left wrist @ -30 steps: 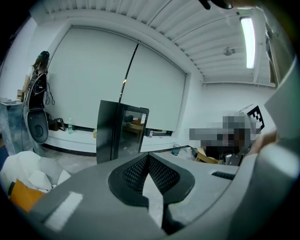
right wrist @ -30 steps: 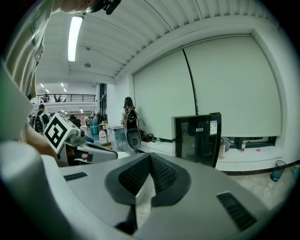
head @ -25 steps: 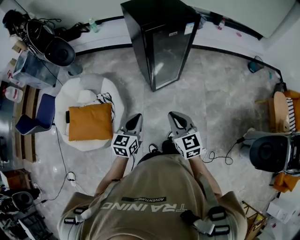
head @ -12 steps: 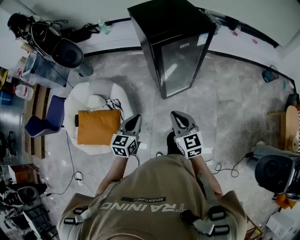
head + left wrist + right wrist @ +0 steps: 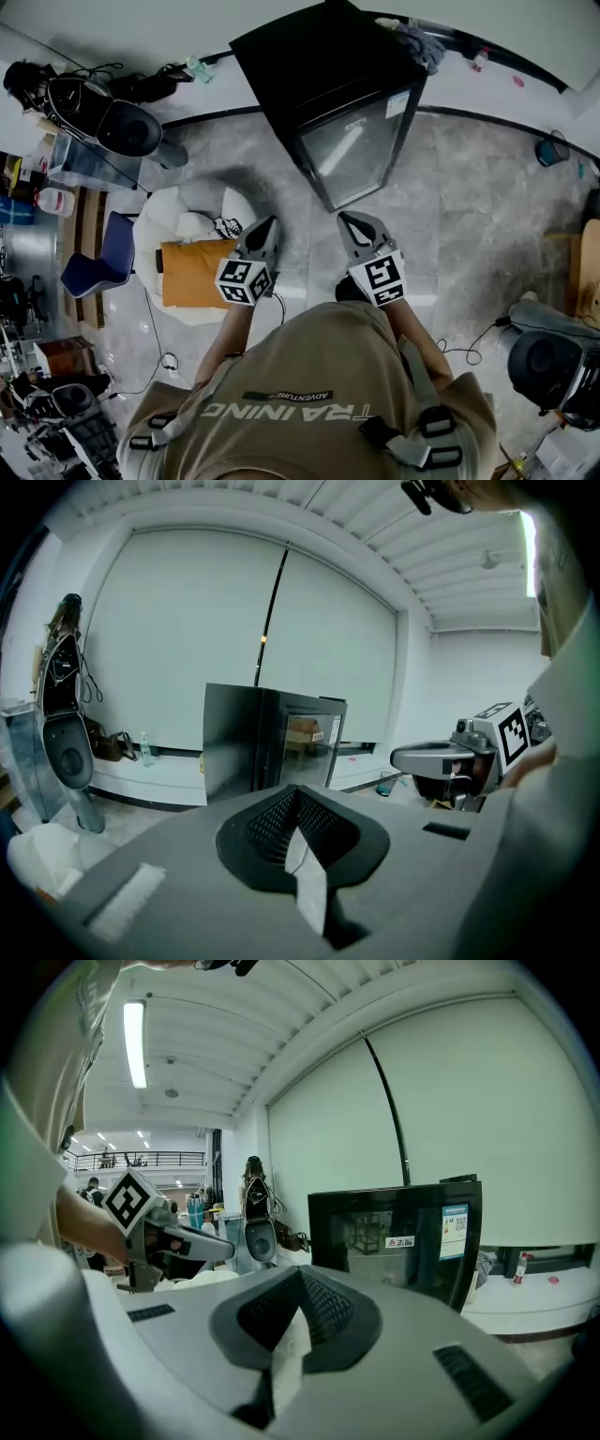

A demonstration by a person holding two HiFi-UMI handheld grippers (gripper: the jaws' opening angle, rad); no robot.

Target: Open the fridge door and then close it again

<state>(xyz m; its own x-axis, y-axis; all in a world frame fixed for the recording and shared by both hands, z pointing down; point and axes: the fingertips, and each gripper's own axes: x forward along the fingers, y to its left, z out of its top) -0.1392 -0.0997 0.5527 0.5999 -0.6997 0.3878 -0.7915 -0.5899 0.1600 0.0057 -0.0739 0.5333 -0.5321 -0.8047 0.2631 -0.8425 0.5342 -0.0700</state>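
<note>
A tall black fridge (image 5: 328, 84) with a glass door (image 5: 352, 150) stands by the far wall, and its door is closed. I hold both grippers side by side in front of me, a short way from the door and apart from it. My left gripper (image 5: 269, 225) points at the fridge's left side, with its jaws together and nothing in them. My right gripper (image 5: 349, 222) faces the door, shut and empty too. The fridge (image 5: 272, 738) shows beyond the left gripper (image 5: 298, 794). It fills the middle right (image 5: 403, 1232) past the right gripper (image 5: 298, 1274).
A white beanbag (image 5: 187, 211) with an orange cushion (image 5: 192, 272) lies left of my left gripper. A blue chair (image 5: 98, 262) and black gear (image 5: 127, 127) stand further left. Cables (image 5: 469, 337) and a round grey unit (image 5: 544, 356) lie on the right floor.
The fridge has grown larger and nearer in the head view as the person moved toward it. Both grippers stay shut and side by side.
</note>
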